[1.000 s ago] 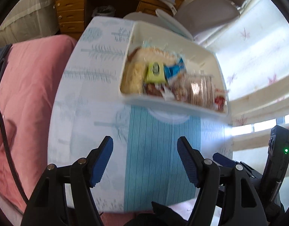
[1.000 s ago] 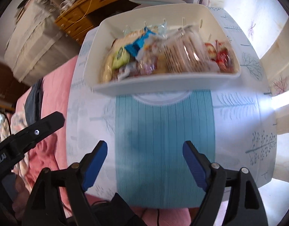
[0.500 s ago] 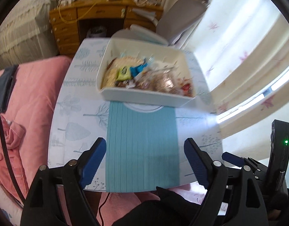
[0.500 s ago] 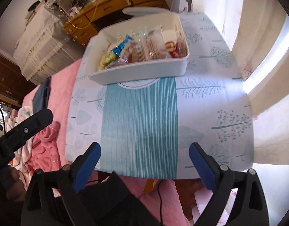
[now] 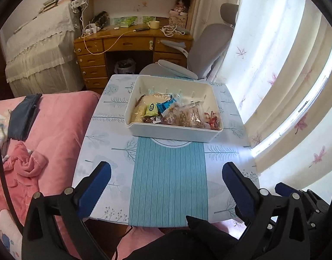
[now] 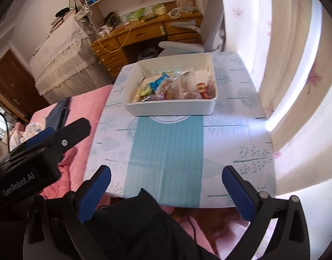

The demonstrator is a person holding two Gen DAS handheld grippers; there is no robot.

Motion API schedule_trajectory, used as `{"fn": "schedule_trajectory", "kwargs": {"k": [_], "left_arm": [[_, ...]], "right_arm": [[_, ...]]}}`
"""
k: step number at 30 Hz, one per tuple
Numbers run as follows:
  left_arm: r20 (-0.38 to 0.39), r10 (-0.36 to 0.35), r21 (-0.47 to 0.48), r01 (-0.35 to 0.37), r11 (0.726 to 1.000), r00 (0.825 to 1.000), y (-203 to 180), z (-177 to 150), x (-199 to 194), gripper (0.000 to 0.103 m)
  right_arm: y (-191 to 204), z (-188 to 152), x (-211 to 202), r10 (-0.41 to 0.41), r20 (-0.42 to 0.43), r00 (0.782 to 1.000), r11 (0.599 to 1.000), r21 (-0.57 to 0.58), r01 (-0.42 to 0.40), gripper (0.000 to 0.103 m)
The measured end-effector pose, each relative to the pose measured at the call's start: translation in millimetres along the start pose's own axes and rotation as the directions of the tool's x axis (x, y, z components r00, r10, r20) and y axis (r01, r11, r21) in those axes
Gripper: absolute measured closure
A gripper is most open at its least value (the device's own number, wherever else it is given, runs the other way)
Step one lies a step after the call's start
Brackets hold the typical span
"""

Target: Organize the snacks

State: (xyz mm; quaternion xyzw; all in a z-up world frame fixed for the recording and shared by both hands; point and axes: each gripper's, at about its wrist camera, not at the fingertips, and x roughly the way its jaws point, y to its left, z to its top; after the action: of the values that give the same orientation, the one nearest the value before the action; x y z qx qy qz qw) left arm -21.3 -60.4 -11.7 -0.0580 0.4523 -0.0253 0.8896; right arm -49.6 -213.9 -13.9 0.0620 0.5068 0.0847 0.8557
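Jaws spread wide and empty on both my grippers, left gripper [image 5: 166,186] and right gripper [image 6: 166,186], hovering over the near edge of the counter [image 5: 105,138]. Pink bed [image 5: 55,119] sits left of it. White bin [image 5: 172,131] holding the snacks [image 5: 176,113] stands at the counter's far end, touching the teal striped runner [image 5: 169,184]. Curtain [image 5: 274,69] on the right.

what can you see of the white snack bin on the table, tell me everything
The white snack bin is a shallow rectangular tub that looks like smooth plastic, with rounded corners, a rolled rim and small slots along its far inner wall. It sits upright and uncovered on the far half of the table, its near edge on the end of the teal striped runner. Wrapped snacks are heaped in its near part. Neither hand-held gripper touches it.
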Motion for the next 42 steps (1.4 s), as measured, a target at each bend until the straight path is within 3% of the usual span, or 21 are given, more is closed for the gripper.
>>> {"fn": "schedule_trajectory", "kwargs": {"k": [16, 42], "left_arm": [[-0.003, 0.000, 0.028, 0.000, 1.000, 1.000, -7.5, -16.5, -7.5, 0.001], [-0.008, -0.006, 0.053, 0.007, 0.999, 1.000, -15.5, -11.7, 1.6, 0.001]], "right_arm": [[-7.4, -14.9, 2.9, -0.013, -0.031, 0.999, 0.999, 0.033, 0.014, 0.000], [-16.9, -13.5, 14.3, 0.002, -0.072, 0.997, 0.998, 0.056, 0.002, 0.000]]}}
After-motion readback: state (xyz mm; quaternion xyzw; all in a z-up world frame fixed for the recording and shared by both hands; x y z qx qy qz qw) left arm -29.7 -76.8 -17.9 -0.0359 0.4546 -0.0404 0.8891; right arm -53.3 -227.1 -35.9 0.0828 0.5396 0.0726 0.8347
